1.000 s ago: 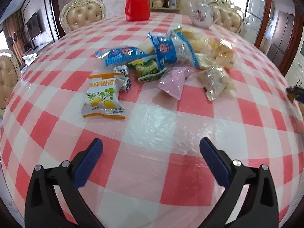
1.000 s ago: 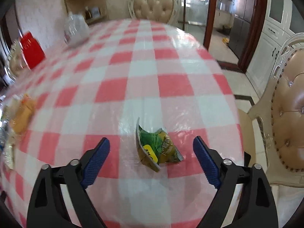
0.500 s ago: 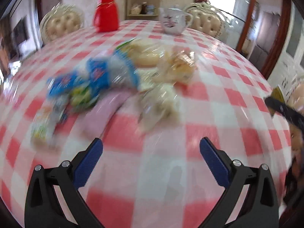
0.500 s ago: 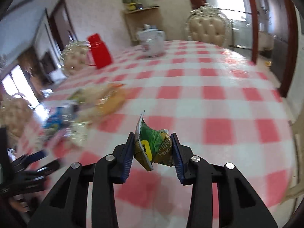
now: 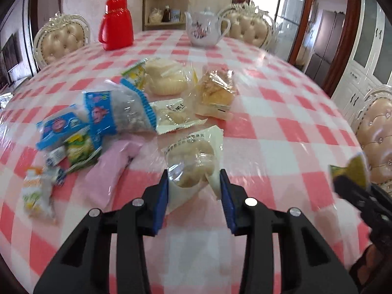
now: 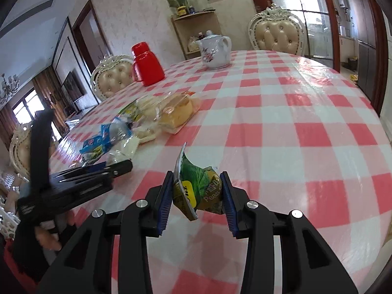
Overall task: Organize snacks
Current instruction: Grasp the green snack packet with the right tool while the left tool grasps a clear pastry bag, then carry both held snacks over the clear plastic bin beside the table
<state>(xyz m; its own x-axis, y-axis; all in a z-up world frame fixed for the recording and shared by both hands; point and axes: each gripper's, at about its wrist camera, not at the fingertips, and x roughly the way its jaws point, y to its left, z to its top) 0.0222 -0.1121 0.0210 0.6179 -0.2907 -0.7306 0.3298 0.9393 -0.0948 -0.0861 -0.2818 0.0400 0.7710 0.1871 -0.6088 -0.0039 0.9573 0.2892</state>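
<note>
My left gripper (image 5: pixel 194 192) is shut on a clear-and-white packet of pale rice crackers (image 5: pixel 193 159) at the near edge of the snack pile. The pile holds blue packets (image 5: pixel 117 110), a pink packet (image 5: pixel 110 171), a green packet (image 5: pixel 80 149), bread packets (image 5: pixel 216 90) and a yellow-white packet (image 5: pixel 36 193). My right gripper (image 6: pixel 197 193) is shut on a green pea snack packet (image 6: pixel 198 188) and holds it above the table. It shows at the right edge of the left wrist view (image 5: pixel 352 186). The left gripper shows at the left of the right wrist view (image 6: pixel 98 171).
The round table has a pink-and-white checked cloth (image 5: pixel 281 127). A red thermos (image 5: pixel 116 23) and a white teapot (image 5: pixel 204 29) stand at the far side. Cushioned chairs (image 5: pixel 61 41) ring the table. A shelf (image 6: pixel 196 29) stands by the wall.
My left gripper moved forward to the pile and closed on the rice cracker packet. My right gripper, holding the green packet, lifted and swung left towards the pile.
</note>
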